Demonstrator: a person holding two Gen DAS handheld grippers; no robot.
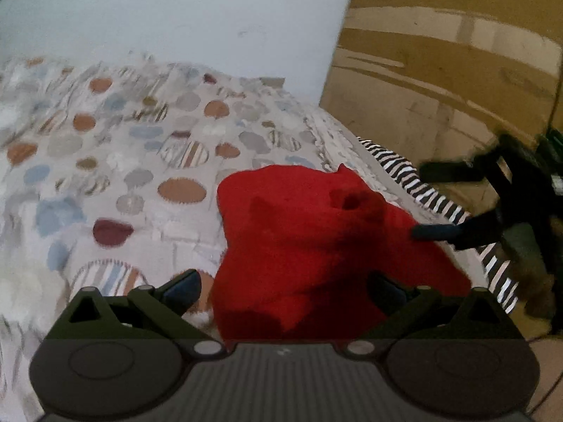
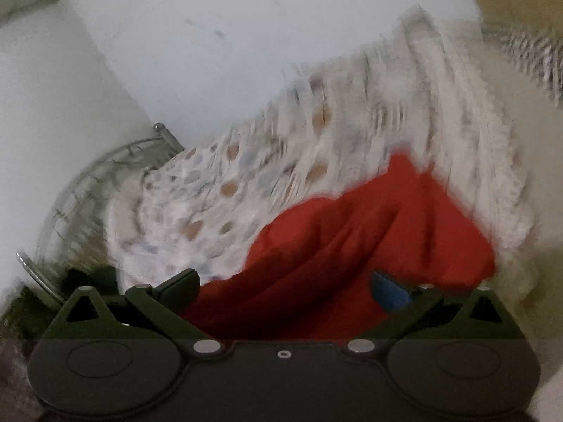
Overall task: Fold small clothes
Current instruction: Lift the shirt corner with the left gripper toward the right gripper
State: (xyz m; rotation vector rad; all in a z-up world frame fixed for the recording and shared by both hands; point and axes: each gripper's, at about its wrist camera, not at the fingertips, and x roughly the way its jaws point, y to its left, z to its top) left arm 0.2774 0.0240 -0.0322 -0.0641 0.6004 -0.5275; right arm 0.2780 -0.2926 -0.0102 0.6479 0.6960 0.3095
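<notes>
Red garment [image 1: 316, 246] bunched at bedspread [image 1: 123, 147] edge; left gripper [image 1: 285, 288] and right gripper [image 2: 285, 288] both spread wide, holding nothing.

Your left wrist view is dim and soft, with even indoor light and no glare. The red garment [image 1: 316, 246] is oversaturated, its folds lost in dark shadow. The patterned bedspread [image 1: 123, 147] smears toward the left edge. Your right wrist view is heavily motion-blurred: the bedspread [image 2: 316, 161] streaks, and the wire rack [image 2: 105, 176] bends with fisheye curvature. Corners vignette black.
</notes>
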